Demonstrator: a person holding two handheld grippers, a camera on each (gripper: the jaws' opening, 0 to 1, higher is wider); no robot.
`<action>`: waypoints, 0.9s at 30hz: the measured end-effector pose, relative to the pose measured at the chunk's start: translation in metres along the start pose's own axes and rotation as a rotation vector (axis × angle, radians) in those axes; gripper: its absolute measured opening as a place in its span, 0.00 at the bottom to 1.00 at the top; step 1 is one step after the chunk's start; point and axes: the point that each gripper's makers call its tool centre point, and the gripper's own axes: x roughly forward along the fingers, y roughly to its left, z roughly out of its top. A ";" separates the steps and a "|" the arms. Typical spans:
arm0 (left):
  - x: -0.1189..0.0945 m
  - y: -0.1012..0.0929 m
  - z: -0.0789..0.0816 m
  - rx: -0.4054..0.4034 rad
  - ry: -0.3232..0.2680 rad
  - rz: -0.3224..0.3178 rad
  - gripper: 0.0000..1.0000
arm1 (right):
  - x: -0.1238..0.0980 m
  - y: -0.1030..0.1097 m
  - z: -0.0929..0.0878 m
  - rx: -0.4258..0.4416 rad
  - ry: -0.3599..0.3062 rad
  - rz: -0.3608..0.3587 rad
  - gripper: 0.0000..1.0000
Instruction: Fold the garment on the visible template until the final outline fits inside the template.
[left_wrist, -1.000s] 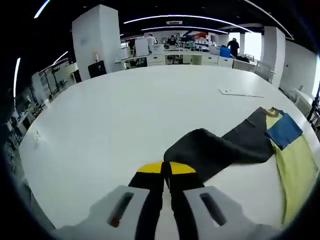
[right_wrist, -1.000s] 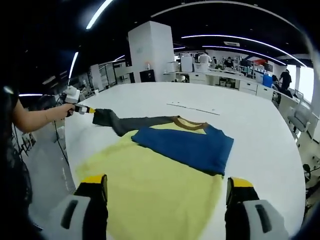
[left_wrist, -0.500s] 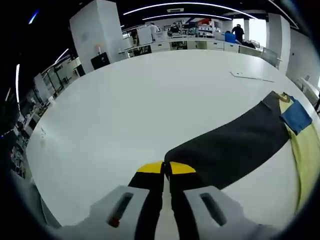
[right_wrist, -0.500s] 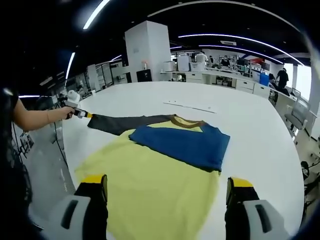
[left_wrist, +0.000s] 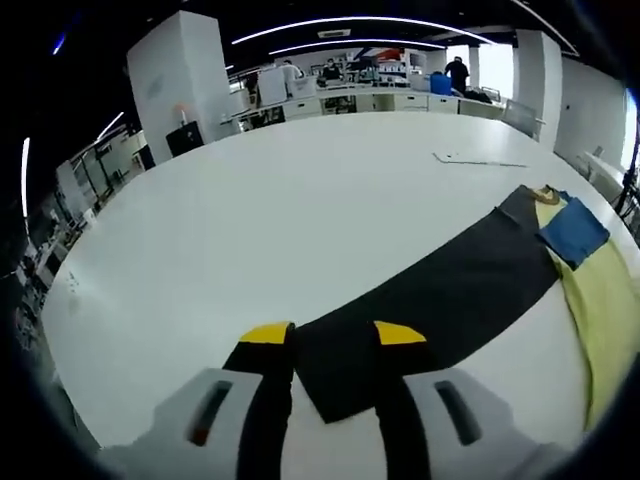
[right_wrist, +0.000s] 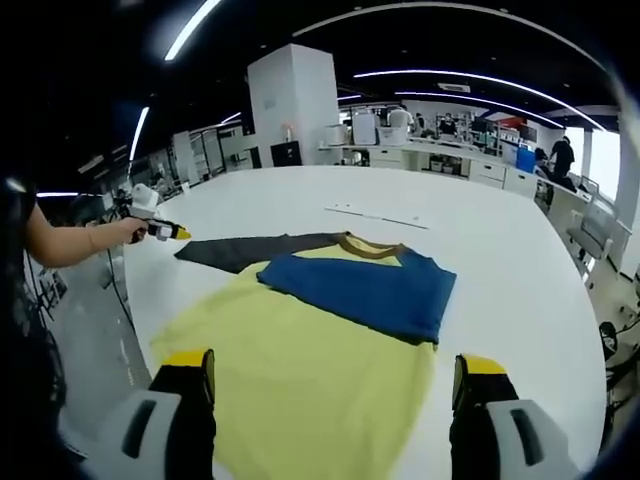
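White table (right_wrist: 520, 260) across both views. Yellow garment (right_wrist: 310, 370), soft and limp by its look, lower centre of the right gripper view; blue sleeve (right_wrist: 370, 290) folded over. Dark sleeve (left_wrist: 440, 295) flat, cuff between spread left gripper (left_wrist: 331, 338); likely best pinched at the cuff. Right gripper (right_wrist: 334, 378) spread, empty.

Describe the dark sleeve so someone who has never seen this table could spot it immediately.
On the big white table lies a yellow shirt. From its brown collar one dark grey sleeve lies flat, stretched out toward the left gripper. The blue sleeve lies folded across the shirt's chest; the dark one lies out on bare table.
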 end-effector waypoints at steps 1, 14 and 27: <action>0.000 -0.004 0.000 0.004 0.005 -0.013 0.31 | 0.000 0.000 0.000 0.000 0.001 0.001 1.00; -0.006 -0.072 0.008 0.052 -0.032 -0.174 0.36 | -0.004 0.000 -0.002 -0.001 0.001 0.000 1.00; 0.000 -0.141 0.007 0.065 -0.055 -0.320 0.37 | -0.007 0.002 -0.003 -0.002 0.002 0.002 1.00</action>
